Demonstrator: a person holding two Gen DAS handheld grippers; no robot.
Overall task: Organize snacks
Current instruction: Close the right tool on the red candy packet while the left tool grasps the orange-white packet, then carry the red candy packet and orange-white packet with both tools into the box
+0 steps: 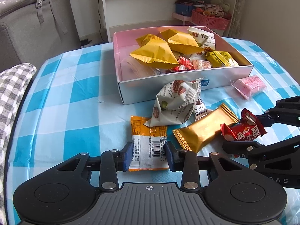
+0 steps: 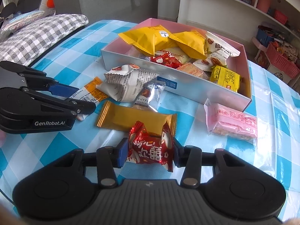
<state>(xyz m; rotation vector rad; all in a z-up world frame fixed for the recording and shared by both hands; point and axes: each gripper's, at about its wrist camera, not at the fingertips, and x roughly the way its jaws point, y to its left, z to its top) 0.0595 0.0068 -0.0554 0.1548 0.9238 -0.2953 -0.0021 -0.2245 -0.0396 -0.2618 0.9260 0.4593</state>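
Observation:
A pink-lined box (image 1: pixel 187 83) (image 2: pixel 247 60) holds several snacks on the blue checked tablecloth. My left gripper (image 1: pixel 149 152) is shut on an orange-and-white packet (image 1: pixel 148 146), which also shows in the right wrist view (image 2: pixel 91 91). My right gripper (image 2: pixel 150 152) is shut on a red candy packet (image 2: pixel 151 147), seen from the left wrist too (image 1: pixel 241 129). Loose on the cloth lie a gold bar (image 1: pixel 204 129) (image 2: pixel 131 118), a white nut packet (image 1: pixel 176 103) (image 2: pixel 127 84), a truffle chocolate packet (image 2: pixel 148 95) and a pink bar (image 1: pixel 249 84) (image 2: pixel 232 123).
A grey checked cushion (image 2: pixel 37 39) lies at the table's left edge beside a grey sofa (image 1: pixel 37 31). A white shelf unit (image 1: pixel 168 3) with red baskets (image 2: pixel 281 61) stands behind the table.

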